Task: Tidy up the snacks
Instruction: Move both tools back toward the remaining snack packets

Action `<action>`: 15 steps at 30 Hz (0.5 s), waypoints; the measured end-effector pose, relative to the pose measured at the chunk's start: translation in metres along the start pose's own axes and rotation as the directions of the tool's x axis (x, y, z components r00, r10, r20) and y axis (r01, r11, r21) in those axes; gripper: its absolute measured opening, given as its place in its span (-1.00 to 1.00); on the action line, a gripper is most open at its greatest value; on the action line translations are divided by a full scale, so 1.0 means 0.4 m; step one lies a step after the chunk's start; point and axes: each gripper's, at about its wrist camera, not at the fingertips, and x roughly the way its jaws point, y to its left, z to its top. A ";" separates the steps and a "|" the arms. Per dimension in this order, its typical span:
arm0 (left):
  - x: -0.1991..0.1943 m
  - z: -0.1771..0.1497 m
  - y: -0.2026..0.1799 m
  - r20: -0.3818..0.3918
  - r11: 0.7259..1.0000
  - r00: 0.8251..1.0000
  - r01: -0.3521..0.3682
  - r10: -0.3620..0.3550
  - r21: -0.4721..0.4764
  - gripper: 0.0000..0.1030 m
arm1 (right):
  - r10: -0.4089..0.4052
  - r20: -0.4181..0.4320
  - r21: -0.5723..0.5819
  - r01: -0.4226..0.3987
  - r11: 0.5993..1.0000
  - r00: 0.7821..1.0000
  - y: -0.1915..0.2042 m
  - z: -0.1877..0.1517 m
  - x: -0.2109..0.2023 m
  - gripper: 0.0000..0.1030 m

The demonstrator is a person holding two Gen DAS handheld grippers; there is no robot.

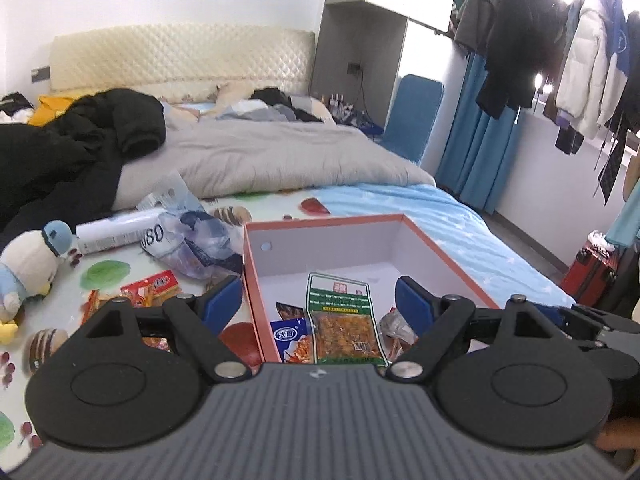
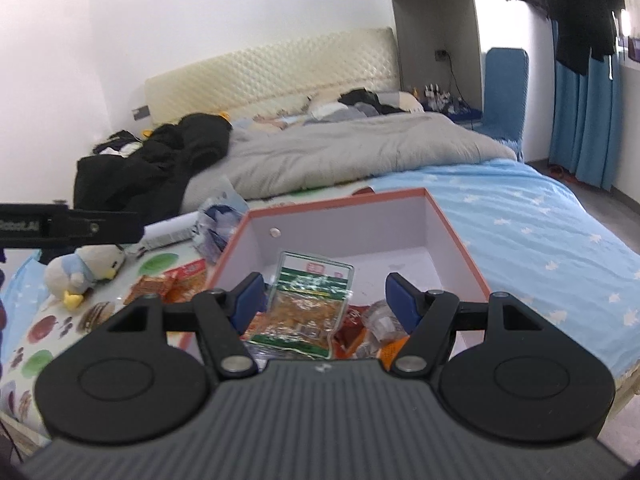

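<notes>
An open box with an orange rim (image 1: 448, 248) (image 2: 456, 232) stands on the bed. Inside it lie a green-edged snack packet (image 1: 344, 320) (image 2: 308, 312), a blue packet (image 1: 290, 338) and a few small wrapped snacks (image 2: 380, 324). My left gripper (image 1: 320, 304) is open and empty above the box's near left corner. My right gripper (image 2: 324, 300) is open and empty above the box's near end, its fingers either side of the green packet. Red and orange snack packets (image 1: 150, 290) (image 2: 172, 282) lie on the sheet left of the box.
A crumpled blue plastic bag (image 1: 192, 236) and a white cylinder (image 1: 116, 230) lie behind the loose snacks. A plush penguin (image 1: 28, 268) (image 2: 86, 270) sits at the left. A grey duvet (image 1: 260, 160) and a black jacket (image 1: 72, 148) cover the far bed. The left gripper's arm (image 2: 68, 226) shows in the right wrist view.
</notes>
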 end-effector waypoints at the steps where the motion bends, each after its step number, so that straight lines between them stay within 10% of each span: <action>1: -0.013 -0.004 0.000 0.010 1.000 1.000 0.000 0.000 0.006 0.68 | 0.000 0.007 -0.003 0.000 1.000 1.000 0.007 -0.004 -0.008 0.35; 15: -0.116 -0.108 0.055 0.019 0.998 0.998 -0.059 0.059 -0.003 0.68 | 0.049 0.031 0.005 -0.049 0.999 0.998 0.073 -0.072 -0.071 0.35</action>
